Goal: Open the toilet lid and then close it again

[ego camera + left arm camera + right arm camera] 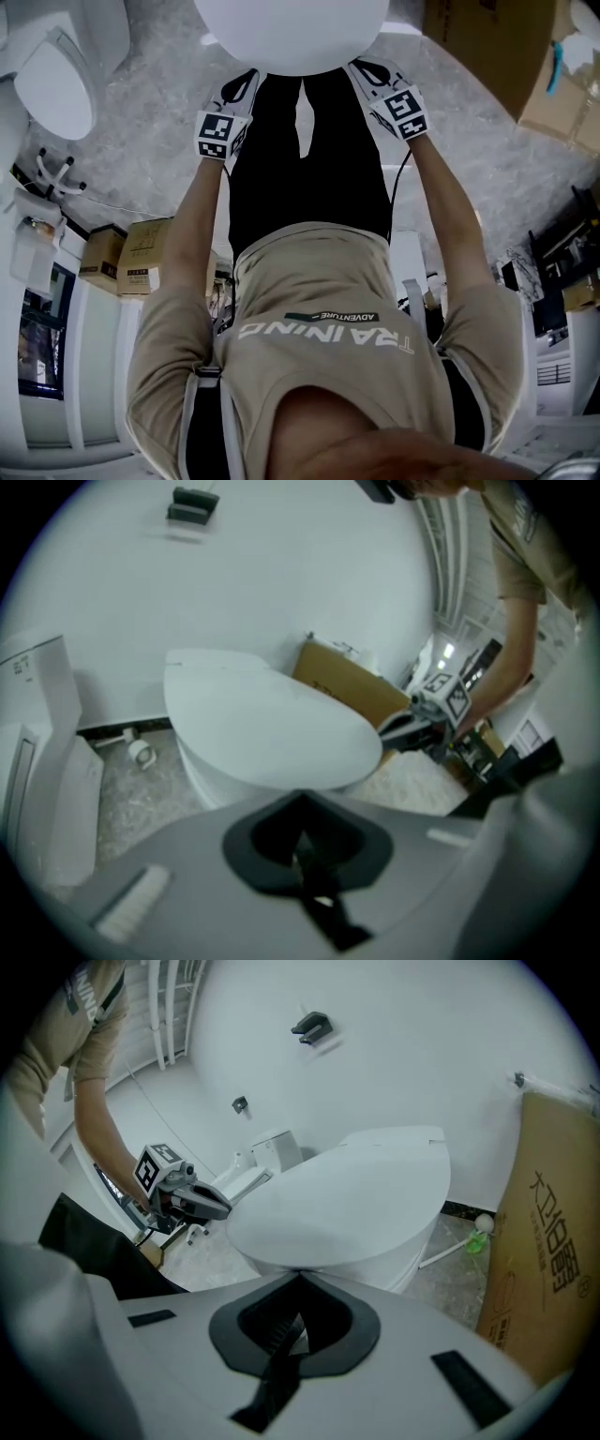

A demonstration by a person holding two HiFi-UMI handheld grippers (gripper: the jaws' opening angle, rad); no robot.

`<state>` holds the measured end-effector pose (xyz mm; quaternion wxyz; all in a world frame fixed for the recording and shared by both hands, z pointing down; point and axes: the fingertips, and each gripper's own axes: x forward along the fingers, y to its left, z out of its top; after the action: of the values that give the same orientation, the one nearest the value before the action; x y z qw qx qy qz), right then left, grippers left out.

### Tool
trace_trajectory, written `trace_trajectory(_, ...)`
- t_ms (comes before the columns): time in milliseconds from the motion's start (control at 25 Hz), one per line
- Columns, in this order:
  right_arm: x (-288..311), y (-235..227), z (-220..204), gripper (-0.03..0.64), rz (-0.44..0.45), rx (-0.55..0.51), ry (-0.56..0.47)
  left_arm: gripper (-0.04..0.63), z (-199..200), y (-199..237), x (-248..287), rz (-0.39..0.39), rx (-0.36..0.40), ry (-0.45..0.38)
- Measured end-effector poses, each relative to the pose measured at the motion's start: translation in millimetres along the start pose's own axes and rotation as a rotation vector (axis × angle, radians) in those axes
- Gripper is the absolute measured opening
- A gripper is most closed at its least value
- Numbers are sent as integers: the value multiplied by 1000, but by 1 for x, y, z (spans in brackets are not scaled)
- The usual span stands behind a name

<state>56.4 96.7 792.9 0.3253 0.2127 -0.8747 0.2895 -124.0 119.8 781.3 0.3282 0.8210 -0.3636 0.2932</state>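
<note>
The white toilet lid (292,33) lies down flat over the bowl (202,771), and my two grippers are at its front rim. My left gripper (249,79) is at the lid's left front edge, my right gripper (364,67) at its right front edge. In the left gripper view the jaws (300,797) meet in a point just short of the lid (272,728). In the right gripper view the jaws (300,1275) are also together, their tip against the rim of the lid (347,1199). Nothing is between either pair of jaws.
A second toilet (56,84) stands to the left on the marbled floor. Cardboard boxes (511,47) stand to the right of the toilet (548,1241) and behind me (131,253). A green-headed brush (478,1226) lies by the wall. The white wall (394,1044) is right behind the toilet.
</note>
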Motion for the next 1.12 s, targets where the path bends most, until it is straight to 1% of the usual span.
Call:
trace_trajectory(120,-10,5,14,9,1,-3,-2,5,13,-2,-12,-12,-14,-23)
trace_trajectory(320,-30,12,42,9,-2,10,-10,5,39,-6,-33,-16,3,-45)
trace_trajectory(480,-47,15,70,9,-11,-5,-16,5,66,-7,-51,-11,-11,-79)
trace_trajectory(640,-61,21,94,9,-32,17,-16,5,87,-8,-68,2,-24,-96)
trace_trajectory(760,-71,21,116,9,-61,36,-48,5,106,-5,-79,4,-21,-123)
trace_trajectory(920,-83,16,139,9,-89,78,-79,5,131,-4,-86,-3,6,-124)
trace_trajectory(1120,-93,8,167,9,-103,104,-113,5,159,2,-94,-1,-2,-148)
